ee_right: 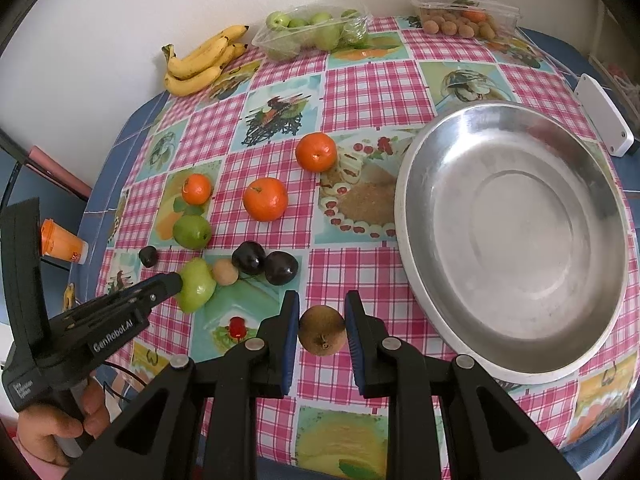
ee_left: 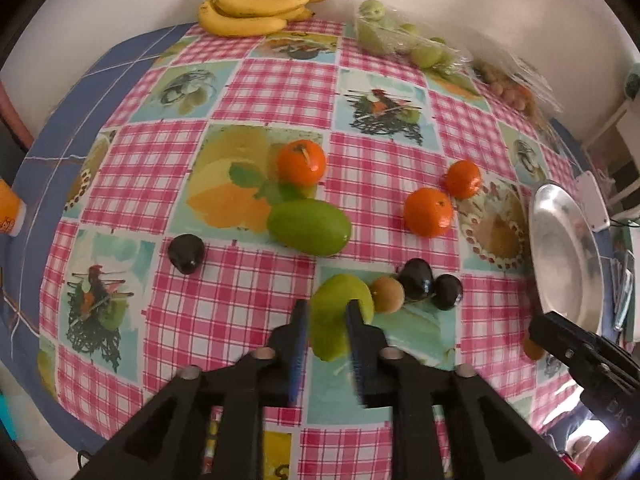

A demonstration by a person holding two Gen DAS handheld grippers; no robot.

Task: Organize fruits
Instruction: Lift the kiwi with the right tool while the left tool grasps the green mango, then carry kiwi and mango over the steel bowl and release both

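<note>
Green fruit (ee_left: 338,316), at six o'clock on the desk (ee_left: 256,96), sat pinched between the left gripper (ee_left: 326,314) fingers; the right gripper (ee_right: 322,320) clamped a brown kiwi (ee_right: 322,330). Either round fruit could squirt free, rolling past the steel bowl (ee_right: 404,216).

We hold a black two-finger gripper in each hand, both pitched steeply down toward the table. Our left gripper (ee_left: 326,312) has its blue-padded fingers (ee_left: 299,344) pressed on either side of a green fruit (ee_left: 336,312), gripping it. In the right wrist view it reaches in from about 8 o'clock, our bare left hand (ee_right: 60,428) wrapped round its handle at the lower edge. Our right gripper (ee_right: 322,312) is clamped on a brown kiwi (ee_right: 322,330), one pad on each side. In the left wrist view it shows at about 4 o'clock.
</note>
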